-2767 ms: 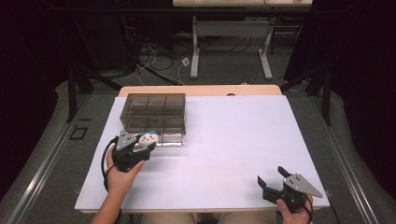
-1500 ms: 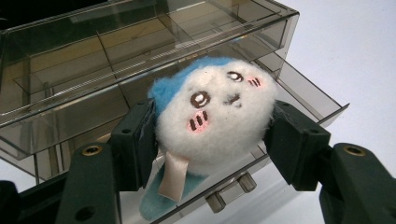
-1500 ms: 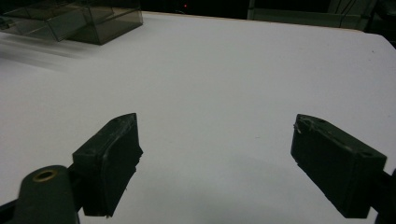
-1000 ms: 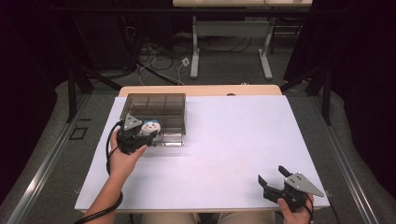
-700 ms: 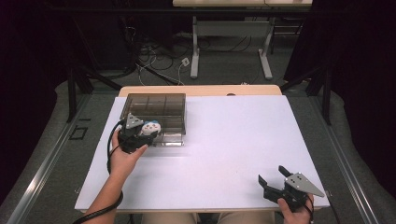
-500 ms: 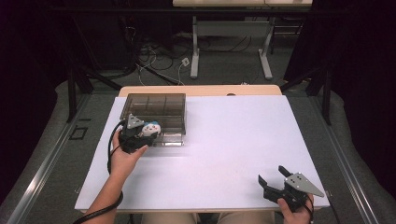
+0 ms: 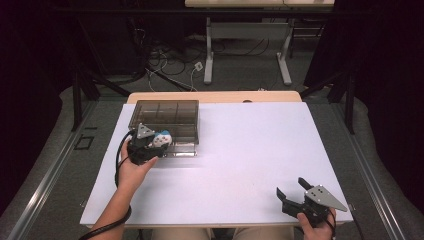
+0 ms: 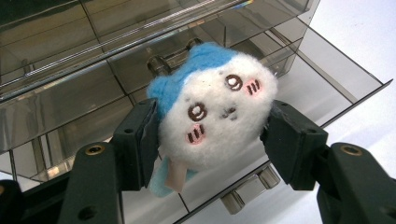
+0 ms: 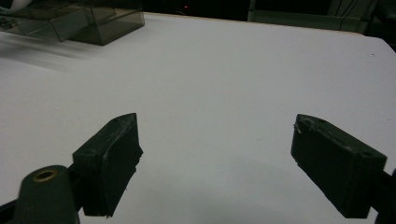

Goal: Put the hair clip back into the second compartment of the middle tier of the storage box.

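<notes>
While clamped, plush toy between gripper pads.

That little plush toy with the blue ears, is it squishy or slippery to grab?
Probably squishy: the plush toy bulges between the left gripper's fingers. Its fuzzy surface likely resists slipping. It looks light for its size, so it shouldn't sag or drop over the clear box.

My white table has a strip of light wood along its far edge. Behind it, on the grey floor, I see loose cables (white ones and black ones, all mixed) and the two pale legs of another table. Dark curtains hang on the right side.
</notes>
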Available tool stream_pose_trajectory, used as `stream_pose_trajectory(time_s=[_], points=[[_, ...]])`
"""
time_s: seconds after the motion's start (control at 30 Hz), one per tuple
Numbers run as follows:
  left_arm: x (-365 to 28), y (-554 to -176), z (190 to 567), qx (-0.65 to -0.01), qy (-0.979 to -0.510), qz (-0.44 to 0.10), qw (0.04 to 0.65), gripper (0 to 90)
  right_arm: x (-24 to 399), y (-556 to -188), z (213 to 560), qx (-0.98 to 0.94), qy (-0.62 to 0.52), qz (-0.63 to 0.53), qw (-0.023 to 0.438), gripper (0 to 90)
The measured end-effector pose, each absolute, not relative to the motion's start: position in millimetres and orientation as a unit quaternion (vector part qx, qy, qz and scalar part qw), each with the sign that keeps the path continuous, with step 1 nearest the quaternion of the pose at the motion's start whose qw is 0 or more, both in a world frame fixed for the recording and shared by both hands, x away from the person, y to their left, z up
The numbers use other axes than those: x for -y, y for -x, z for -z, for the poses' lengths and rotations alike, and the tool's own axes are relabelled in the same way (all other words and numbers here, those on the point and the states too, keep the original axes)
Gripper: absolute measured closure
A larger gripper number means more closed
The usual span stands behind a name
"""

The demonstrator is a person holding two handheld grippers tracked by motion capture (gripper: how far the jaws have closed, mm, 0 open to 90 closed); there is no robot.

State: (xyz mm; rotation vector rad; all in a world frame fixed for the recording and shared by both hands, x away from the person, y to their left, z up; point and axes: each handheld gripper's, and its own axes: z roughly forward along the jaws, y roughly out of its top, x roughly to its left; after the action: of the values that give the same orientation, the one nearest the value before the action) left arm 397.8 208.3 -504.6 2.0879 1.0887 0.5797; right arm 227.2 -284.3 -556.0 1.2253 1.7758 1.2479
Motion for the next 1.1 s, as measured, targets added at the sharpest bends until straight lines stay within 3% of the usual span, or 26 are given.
stream_pose_trajectory(time_s=[0.83, 1.1], points=[[-201.3, -401.6, 508.6, -0.420, -0.816, -0.213, 0.335, 37.3, 284.1, -227.5, 556.4, -0.674, -0.465, -0.477, 0.318, 14.9], [-201.4, -401.7, 505.1, -0.428, -0.811, -0.215, 0.336, 30.2, 283.7, -227.2, 556.0, -0.674, -0.466, -0.475, 0.320, 14.9]])
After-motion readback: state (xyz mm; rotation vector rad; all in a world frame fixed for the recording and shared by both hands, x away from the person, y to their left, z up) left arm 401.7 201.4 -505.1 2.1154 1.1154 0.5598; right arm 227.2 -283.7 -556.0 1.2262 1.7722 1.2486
